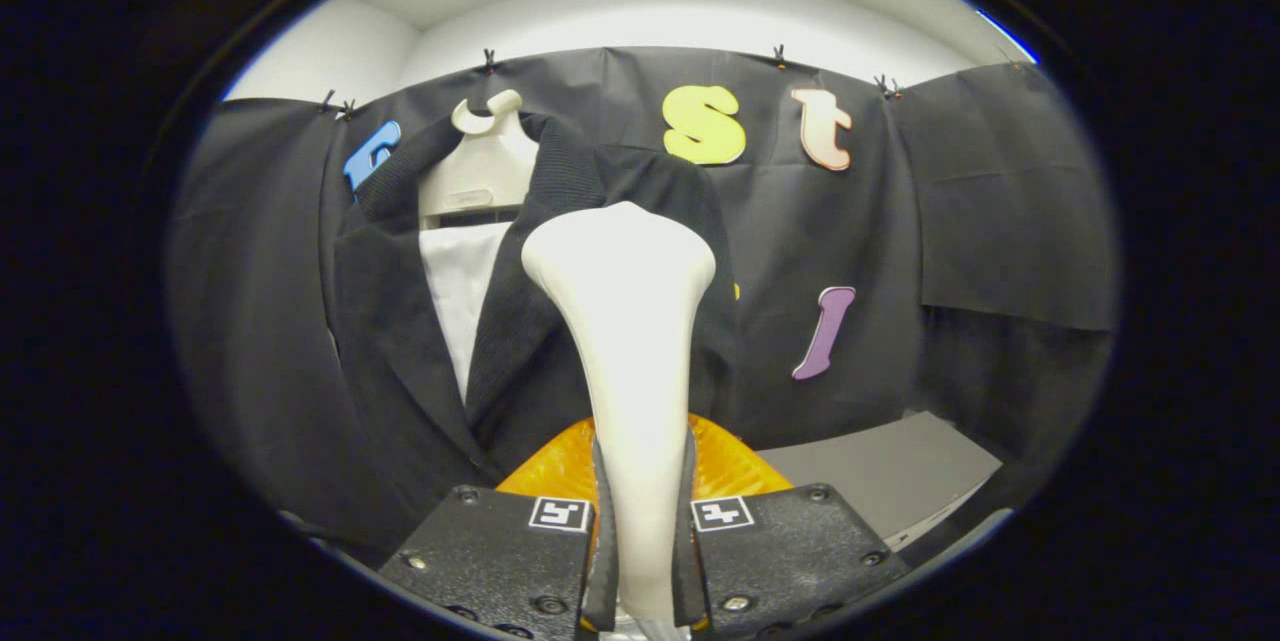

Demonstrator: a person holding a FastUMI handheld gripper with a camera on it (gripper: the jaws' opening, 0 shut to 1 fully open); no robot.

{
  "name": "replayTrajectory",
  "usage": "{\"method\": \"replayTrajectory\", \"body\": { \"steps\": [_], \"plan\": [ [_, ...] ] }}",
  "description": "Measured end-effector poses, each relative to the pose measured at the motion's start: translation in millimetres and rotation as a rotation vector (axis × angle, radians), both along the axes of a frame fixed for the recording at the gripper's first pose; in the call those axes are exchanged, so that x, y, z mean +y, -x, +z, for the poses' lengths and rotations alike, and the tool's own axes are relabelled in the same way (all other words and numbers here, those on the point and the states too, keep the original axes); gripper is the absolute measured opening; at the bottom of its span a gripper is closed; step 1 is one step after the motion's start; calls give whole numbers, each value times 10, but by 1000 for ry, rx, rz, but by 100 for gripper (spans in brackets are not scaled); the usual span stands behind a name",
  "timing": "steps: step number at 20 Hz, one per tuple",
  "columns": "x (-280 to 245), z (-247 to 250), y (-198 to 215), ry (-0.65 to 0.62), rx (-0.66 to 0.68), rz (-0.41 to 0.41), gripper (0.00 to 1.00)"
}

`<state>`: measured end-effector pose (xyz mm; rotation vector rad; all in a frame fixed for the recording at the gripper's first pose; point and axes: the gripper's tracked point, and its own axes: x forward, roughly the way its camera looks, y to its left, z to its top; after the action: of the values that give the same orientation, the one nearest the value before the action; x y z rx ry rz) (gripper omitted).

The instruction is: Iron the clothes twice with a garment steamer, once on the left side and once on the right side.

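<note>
Black cloth backs the hanging jacket [400, 341]. My tool [645, 561] is clamped on the steamer [625, 341], raised before the jacket's right front; neither pass looks finished.

hand-held gripper [645, 561] upright, fingers clamped — both pressing
</note>
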<state>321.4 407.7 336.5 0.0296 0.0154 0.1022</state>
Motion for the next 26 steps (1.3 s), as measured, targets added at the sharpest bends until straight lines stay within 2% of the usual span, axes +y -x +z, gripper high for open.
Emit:
{"method": "replayTrajectory", "body": {
  "steps": [5, 16, 26],
  "plan": [
    [216, -70, -125, 28, 9, -14, 24],
    [23, -471, -241, 32, 64, -50, 24],
    [-21, -1100, -198, 52, 140, -45, 24]
  ]
}}
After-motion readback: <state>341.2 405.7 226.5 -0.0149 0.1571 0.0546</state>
